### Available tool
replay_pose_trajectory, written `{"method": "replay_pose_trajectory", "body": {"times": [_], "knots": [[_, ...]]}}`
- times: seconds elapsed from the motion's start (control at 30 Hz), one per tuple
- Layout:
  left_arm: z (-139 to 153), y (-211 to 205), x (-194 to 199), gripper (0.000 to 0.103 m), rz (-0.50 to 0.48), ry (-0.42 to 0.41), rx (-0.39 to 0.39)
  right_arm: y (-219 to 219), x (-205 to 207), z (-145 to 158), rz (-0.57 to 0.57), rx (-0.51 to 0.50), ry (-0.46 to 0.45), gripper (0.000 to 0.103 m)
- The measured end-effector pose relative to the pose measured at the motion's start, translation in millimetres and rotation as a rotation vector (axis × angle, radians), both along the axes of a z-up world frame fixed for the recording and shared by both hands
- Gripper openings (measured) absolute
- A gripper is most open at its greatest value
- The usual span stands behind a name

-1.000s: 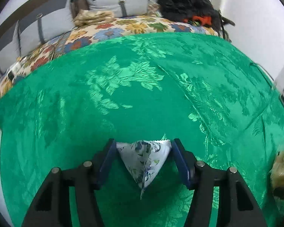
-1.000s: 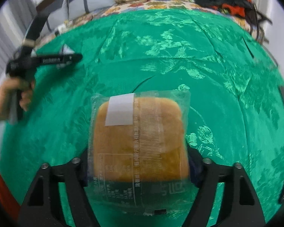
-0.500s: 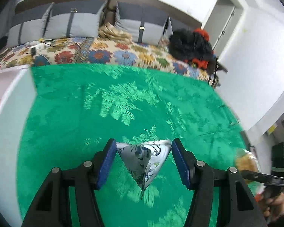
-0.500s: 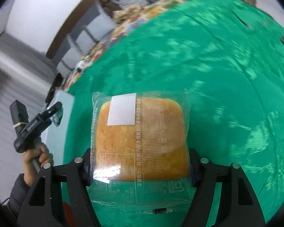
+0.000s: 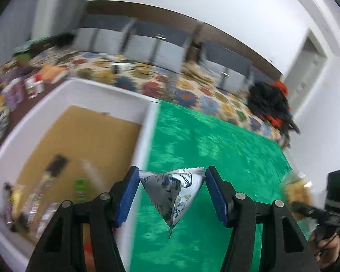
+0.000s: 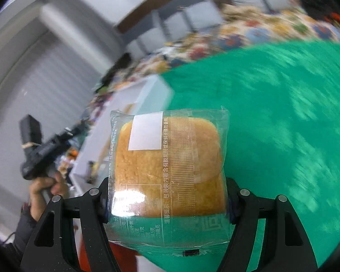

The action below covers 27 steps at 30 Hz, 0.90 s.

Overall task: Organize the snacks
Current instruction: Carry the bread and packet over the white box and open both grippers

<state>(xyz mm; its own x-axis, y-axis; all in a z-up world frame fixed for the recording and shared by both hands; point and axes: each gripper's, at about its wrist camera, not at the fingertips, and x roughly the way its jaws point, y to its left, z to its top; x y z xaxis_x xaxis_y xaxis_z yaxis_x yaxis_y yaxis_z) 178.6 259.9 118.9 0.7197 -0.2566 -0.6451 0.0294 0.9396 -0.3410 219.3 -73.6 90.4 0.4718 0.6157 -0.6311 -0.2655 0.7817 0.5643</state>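
My left gripper (image 5: 172,192) is shut on a small white triangular snack pouch (image 5: 173,190) with blue print, held in the air over the right wall of a white bin (image 5: 145,136). The bin has a brown cardboard floor and holds several snack packets (image 5: 34,199) at its near left. My right gripper (image 6: 167,199) is shut on a clear-wrapped square bread bun (image 6: 167,167), held above the green cloth (image 6: 272,117). The bin (image 6: 147,95) lies to the left in the right wrist view. The right gripper with the bun (image 5: 299,192) shows at the far right of the left wrist view.
A green patterned cloth (image 5: 215,140) covers the surface right of the bin. Behind it lie a floral blanket (image 5: 170,86), grey cushions and a black and red heap (image 5: 269,104). More snacks (image 5: 13,90) lie left of the bin. The left gripper and hand (image 6: 40,158) show at left.
Both grippers have swung left with their snacks still held. The white bin has come into view under the left gripper and to the left of the right gripper. Both views are motion-blurred.
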Motion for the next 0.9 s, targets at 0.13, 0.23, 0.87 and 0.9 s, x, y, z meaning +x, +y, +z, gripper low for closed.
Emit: {"method": "replay_pose_trajectory", "body": {"times": [0.13,0.23,0.87,0.9], "knots": [[-4,62,-10,0.06,0.112,0.025,0.043,87,28,46,0.116,0.016,-0.091,0.073],[-14,98,-17,0.06,0.184,0.05,0.078,153,48,61,0.194,0.005,-0.114,0.074],[-13,116,-68,0.103,0.466,0.002,0.318,290,62,30,0.329,-0.27,-0.14,0.087],[-11,114,-74,0.103,0.505,-0.016,0.329,289,59,31,0.328,-0.287,-0.155,0.087]]}}
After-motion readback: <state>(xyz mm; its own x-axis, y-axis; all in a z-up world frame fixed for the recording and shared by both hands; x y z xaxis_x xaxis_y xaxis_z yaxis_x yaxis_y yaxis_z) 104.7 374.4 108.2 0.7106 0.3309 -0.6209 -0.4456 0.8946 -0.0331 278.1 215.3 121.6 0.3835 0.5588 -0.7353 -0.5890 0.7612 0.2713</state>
